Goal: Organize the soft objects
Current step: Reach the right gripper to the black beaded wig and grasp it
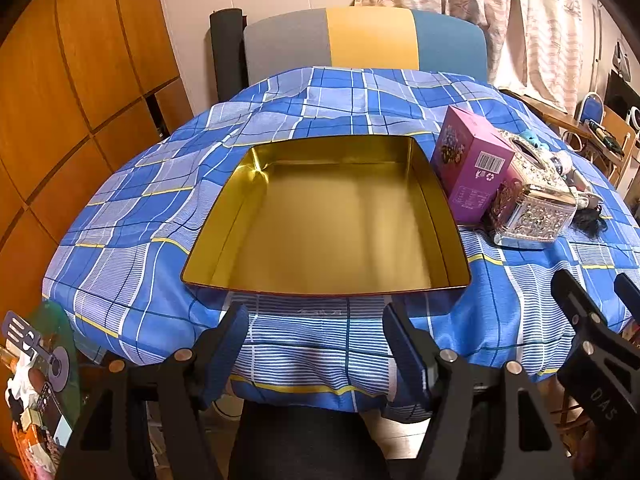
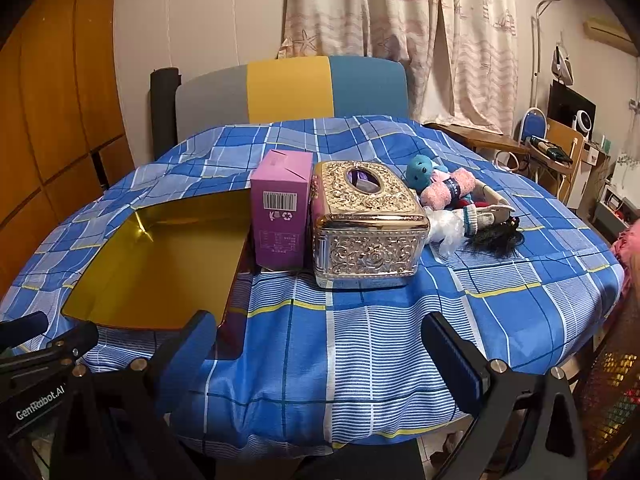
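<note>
- the soft toys, a teal plush bear (image 2: pixel 420 169) and pink yarn ball (image 2: pixel 448 191), are lying far right, behind the silver tissue box (image 2: pixel 366 222), well apart from the gold tin tray (image 1: pixel 332 220).
- the right gripper (image 2: pixel 320 350) is sitting nearer them, gaping wide and holding nothing.
- the left gripper (image 1: pixel 316 344) is facing the tray, also spread wide and holding nothing.

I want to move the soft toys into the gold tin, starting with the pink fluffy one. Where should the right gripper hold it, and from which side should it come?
Grip the pink fluffy toy across its plump middle, near the dark band. Bring the right gripper, open now, from above: the ornate tissue box blocks the near left side, and the teal plush and doll crowd the rest.
</note>
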`<state>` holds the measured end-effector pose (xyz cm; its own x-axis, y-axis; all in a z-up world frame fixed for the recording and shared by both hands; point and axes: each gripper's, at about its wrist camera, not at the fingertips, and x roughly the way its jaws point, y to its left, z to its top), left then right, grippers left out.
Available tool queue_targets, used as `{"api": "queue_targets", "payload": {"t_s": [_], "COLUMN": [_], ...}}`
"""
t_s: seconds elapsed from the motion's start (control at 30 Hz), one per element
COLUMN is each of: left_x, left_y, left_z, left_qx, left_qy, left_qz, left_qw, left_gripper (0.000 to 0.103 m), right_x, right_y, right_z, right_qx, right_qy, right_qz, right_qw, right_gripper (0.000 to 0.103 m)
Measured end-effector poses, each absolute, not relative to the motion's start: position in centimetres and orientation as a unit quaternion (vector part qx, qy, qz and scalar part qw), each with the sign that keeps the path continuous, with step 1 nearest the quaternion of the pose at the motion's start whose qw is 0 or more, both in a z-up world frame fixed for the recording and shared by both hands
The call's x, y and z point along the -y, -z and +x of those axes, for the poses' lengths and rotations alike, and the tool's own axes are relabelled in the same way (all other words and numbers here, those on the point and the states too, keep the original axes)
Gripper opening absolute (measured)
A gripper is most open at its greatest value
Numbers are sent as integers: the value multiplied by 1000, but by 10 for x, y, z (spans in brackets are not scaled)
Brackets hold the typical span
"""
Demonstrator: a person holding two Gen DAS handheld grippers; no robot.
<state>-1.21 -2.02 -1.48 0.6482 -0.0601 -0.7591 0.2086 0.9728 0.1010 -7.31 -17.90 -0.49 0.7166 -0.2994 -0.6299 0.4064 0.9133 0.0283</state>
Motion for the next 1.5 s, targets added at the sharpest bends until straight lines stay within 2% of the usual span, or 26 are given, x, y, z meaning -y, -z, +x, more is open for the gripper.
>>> {"api": "queue_targets", "payload": {"t_s": [0.4, 0.63, 0.77, 0.97, 1.1, 1.5], "left_x": [20, 22, 38, 68, 87, 154], "left_y": [20, 20, 24, 20, 21, -4], "left_z": [-6, -4, -1, -1, 8, 12], "left_qx": [-418, -439, -467, -434, -441, -429], "left_qy": [89, 193, 213, 221, 240, 343], "left_qz": [79, 7, 11, 67, 83, 40], "left_qw": [901, 877, 858, 871, 861, 835], "left_gripper": [71, 71, 71, 71, 71, 71], "right_x": [193, 209, 228, 282, 335, 466], "right_y": [-12, -12, -7, 9, 37, 36], "right_z": [-77, -69, -67, -73, -76, -75], "right_qx": [-266, -277, -289, -305, -366, -321], "right_qy": [191, 159, 160, 196, 193, 309], "right_qz": [70, 57, 57, 88, 144, 130], "right_qw": [942, 946, 942, 928, 899, 886], "right_gripper": [103, 103, 103, 103, 103, 103]}}
